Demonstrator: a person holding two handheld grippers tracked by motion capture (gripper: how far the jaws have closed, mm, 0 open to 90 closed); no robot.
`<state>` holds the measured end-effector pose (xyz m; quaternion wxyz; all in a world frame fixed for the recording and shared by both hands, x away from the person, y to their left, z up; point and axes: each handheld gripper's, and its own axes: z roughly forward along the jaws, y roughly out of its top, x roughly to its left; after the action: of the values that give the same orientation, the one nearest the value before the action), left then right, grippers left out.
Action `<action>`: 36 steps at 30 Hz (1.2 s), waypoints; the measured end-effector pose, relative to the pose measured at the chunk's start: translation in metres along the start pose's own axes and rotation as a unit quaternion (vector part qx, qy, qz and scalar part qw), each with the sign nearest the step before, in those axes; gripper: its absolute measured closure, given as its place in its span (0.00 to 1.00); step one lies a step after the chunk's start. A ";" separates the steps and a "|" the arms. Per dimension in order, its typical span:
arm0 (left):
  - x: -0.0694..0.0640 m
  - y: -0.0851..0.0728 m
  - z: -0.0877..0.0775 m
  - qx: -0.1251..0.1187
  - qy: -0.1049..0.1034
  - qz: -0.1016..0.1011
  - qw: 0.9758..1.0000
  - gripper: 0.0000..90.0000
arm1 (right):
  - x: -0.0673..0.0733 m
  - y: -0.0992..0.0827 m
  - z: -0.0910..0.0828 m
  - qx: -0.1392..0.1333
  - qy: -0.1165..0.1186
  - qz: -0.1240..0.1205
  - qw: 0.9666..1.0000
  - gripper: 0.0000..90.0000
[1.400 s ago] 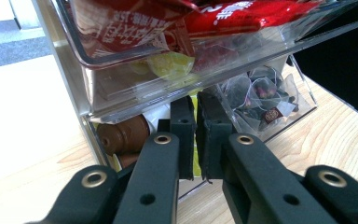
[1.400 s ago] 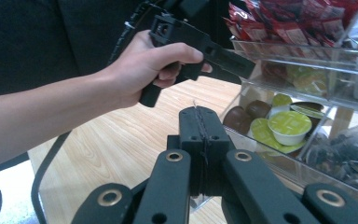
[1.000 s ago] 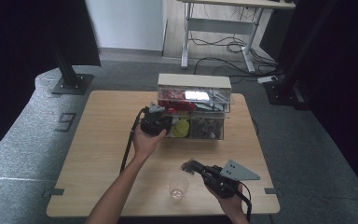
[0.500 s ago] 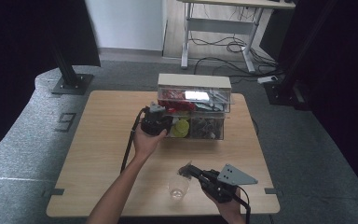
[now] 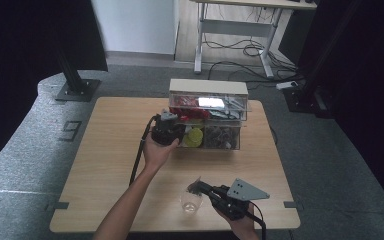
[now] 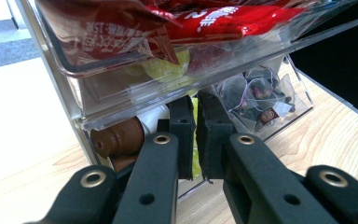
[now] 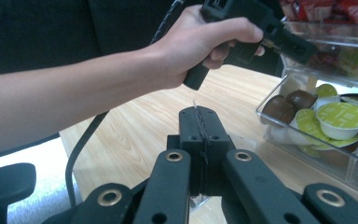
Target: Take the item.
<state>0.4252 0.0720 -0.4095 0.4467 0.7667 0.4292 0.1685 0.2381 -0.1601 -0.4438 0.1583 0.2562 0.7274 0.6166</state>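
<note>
Tongs on our left pinch a yellow-green capsule inside the clear organizer, nearly closed. Our right tongs are fully closed on something thin, above the glass cup.

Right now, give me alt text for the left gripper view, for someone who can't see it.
The left gripper, jaws nearly closed with something yellow-green in the narrow gap, reaches into the lower tray of a clear plastic organizer on a wooden table. Brown coffee capsules sit to its left, mesh tea bags to its right, red packets in the tray above.
</note>
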 end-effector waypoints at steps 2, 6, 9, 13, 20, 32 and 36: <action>0.000 0.000 0.000 0.001 0.001 0.001 1.000 0.94 | 0.001 -0.002 0.001 0.004 0.001 -0.001 1.000 0.99; 0.000 0.000 -0.001 -0.001 0.002 0.001 1.000 0.94 | 0.001 -0.006 0.004 0.013 0.004 0.002 1.000 0.99; 0.000 0.000 -0.001 0.000 0.001 0.000 1.000 0.94 | 0.001 -0.010 0.007 0.021 0.007 0.003 1.000 0.99; 0.000 -0.001 0.000 0.001 0.000 0.000 1.000 0.94 | 0.002 -0.014 0.012 0.030 0.010 0.002 0.999 0.99; 0.000 -0.001 0.000 0.000 0.001 0.000 1.000 0.94 | 0.001 -0.018 0.015 0.040 0.010 0.000 0.999 0.99; 0.000 -0.001 0.000 0.000 0.002 0.000 1.000 0.94 | -0.001 -0.022 0.018 0.055 0.009 -0.001 0.998 0.97; -0.001 -0.001 0.000 -0.001 0.002 0.000 1.000 0.94 | -0.001 -0.023 0.018 0.058 0.007 -0.004 0.998 0.93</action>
<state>0.4241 0.0720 -0.4105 0.4463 0.7662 0.4297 0.1708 0.2446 -0.1487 -0.4695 0.1406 0.2580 0.7639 0.5746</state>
